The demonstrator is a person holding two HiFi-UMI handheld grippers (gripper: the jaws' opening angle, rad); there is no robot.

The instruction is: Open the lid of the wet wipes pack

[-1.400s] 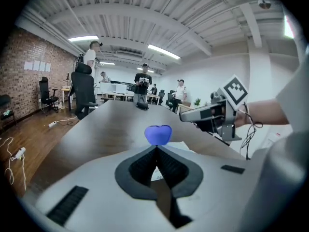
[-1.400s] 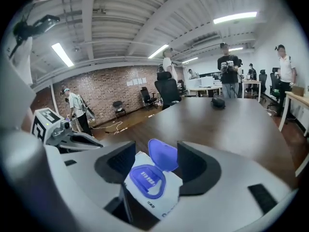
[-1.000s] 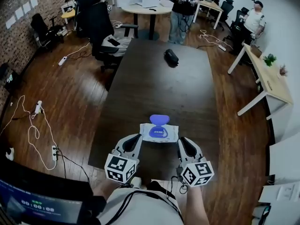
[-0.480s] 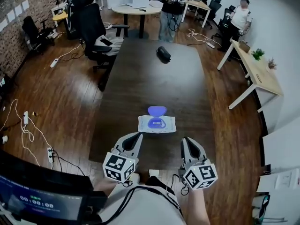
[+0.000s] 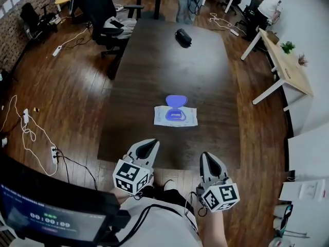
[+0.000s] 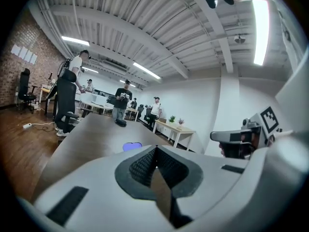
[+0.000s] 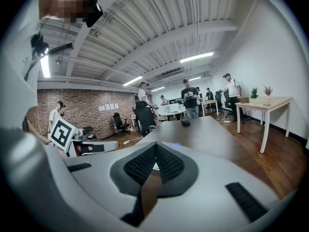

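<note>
The wet wipes pack (image 5: 175, 116) lies flat on the dark table (image 5: 154, 71), white and blue, with its blue lid (image 5: 176, 100) flipped open toward the far side. My left gripper (image 5: 150, 144) and right gripper (image 5: 207, 158) hang at the table's near edge, well short of the pack. Both are shut with nothing between the jaws. In the left gripper view the closed gripper (image 6: 154, 151) points along the table, and the blue lid (image 6: 132, 146) peeks over it. The right gripper (image 7: 154, 146) shows its pads meeting in its own view.
A black pouch-like object (image 5: 183, 36) lies at the table's far end. Office chairs (image 5: 110, 14) stand at the far left, a light desk (image 5: 285, 60) at the right. People stand at the back. Cables and power strips (image 5: 54, 153) lie on the wooden floor at left.
Both grippers have drawn back from the pack toward the table's near edge. The pack stays where it was, lid open.
</note>
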